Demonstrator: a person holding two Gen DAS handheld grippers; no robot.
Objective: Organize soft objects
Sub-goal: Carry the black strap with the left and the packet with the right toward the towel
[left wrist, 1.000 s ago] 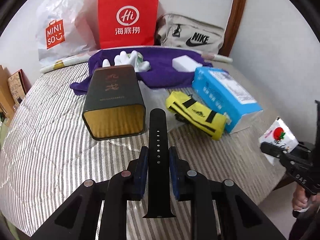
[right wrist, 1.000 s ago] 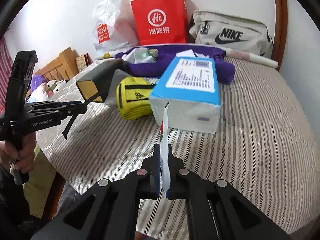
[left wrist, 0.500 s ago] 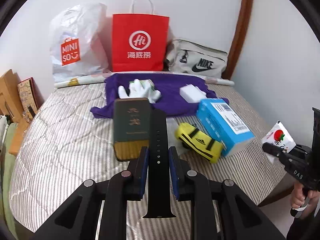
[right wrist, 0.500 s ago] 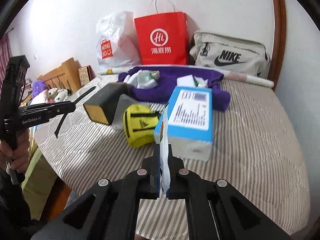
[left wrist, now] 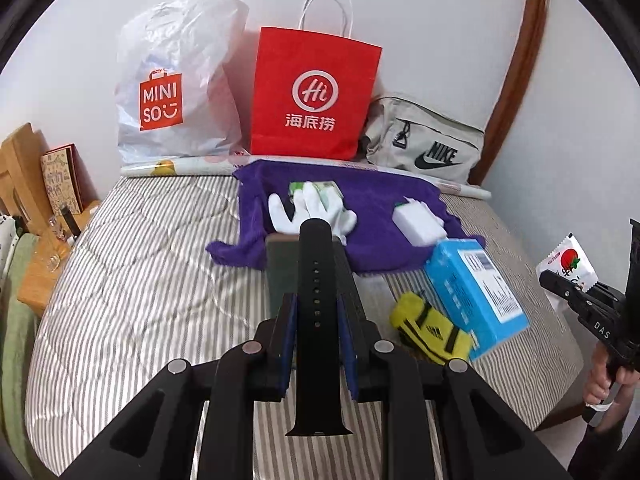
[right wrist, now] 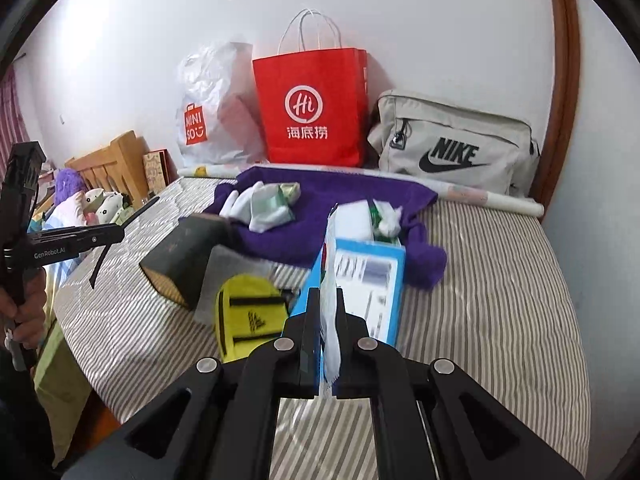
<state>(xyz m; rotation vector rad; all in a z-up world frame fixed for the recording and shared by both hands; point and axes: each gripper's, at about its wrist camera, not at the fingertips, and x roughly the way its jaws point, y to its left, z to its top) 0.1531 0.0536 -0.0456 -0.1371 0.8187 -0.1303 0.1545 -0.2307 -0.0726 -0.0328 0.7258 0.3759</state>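
Note:
My left gripper (left wrist: 316, 312) is shut on a black watch strap (left wrist: 315, 280) and holds it above the striped bed (left wrist: 140, 280); it also shows in the right wrist view (right wrist: 120, 236). My right gripper (right wrist: 329, 308) is shut on a white sachet (right wrist: 330, 320) with a red tomato print, seen at the far right of the left wrist view (left wrist: 568, 264). On the bed lie a purple cloth (left wrist: 372, 196), white gloves (left wrist: 316, 208), a yellow sock roll (left wrist: 432, 328), a blue box (left wrist: 476, 284) and a dark tin (right wrist: 188, 256).
A red paper bag (left wrist: 316, 92), a white Miniso bag (left wrist: 176, 80) and a grey Nike bag (left wrist: 424, 148) stand against the wall at the back. A white block (left wrist: 418, 224) lies on the cloth. A wooden headboard (right wrist: 116, 164) is at the left.
Both grippers have pulled back and risen from the bed, each still holding its item. The objects on the bed look smaller and farther away.

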